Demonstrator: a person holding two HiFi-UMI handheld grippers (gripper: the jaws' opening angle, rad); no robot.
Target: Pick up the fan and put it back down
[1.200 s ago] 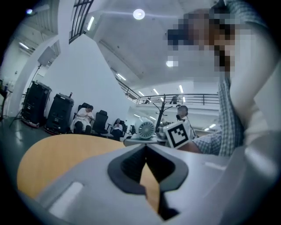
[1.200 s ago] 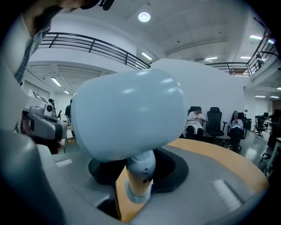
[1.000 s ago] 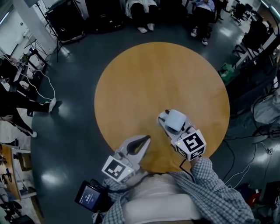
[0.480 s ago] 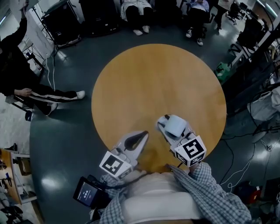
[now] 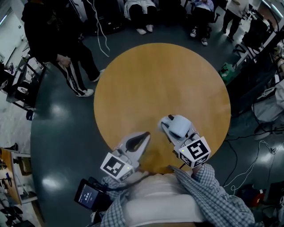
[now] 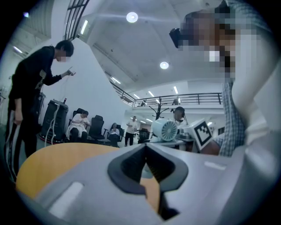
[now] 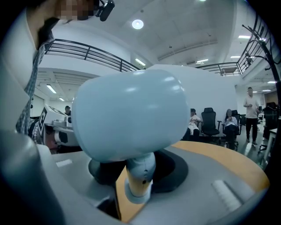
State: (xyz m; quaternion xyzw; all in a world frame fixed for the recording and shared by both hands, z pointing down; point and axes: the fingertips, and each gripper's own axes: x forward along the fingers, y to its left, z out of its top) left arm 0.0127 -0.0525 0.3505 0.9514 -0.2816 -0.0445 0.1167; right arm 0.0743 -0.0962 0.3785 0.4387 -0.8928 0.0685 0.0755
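A small pale-blue fan (image 5: 178, 125) with a rounded head (image 7: 131, 114) and a short stem is in my right gripper (image 5: 168, 127), over the near right part of the round wooden table (image 5: 155, 80). In the right gripper view my right gripper (image 7: 138, 172) has its dark pads closed on the stem under the head. My left gripper (image 5: 146, 135) hovers at the table's near edge, to the left of the fan, its jaws shut with nothing in them. The left gripper (image 6: 146, 147) looks across at the fan (image 6: 164, 130) and the right gripper's marker cube (image 6: 202, 132).
A person in black (image 5: 57, 40) stands just off the table's far left edge. Seated people (image 5: 142, 13) line the far side. A green box (image 5: 228, 73), dark equipment and cables lie on the floor at right. A dark device with a screen (image 5: 91, 197) hangs near my waist.
The person in black has walked in from the left to the table's far left. Both grippers and the fan stay almost where they were.
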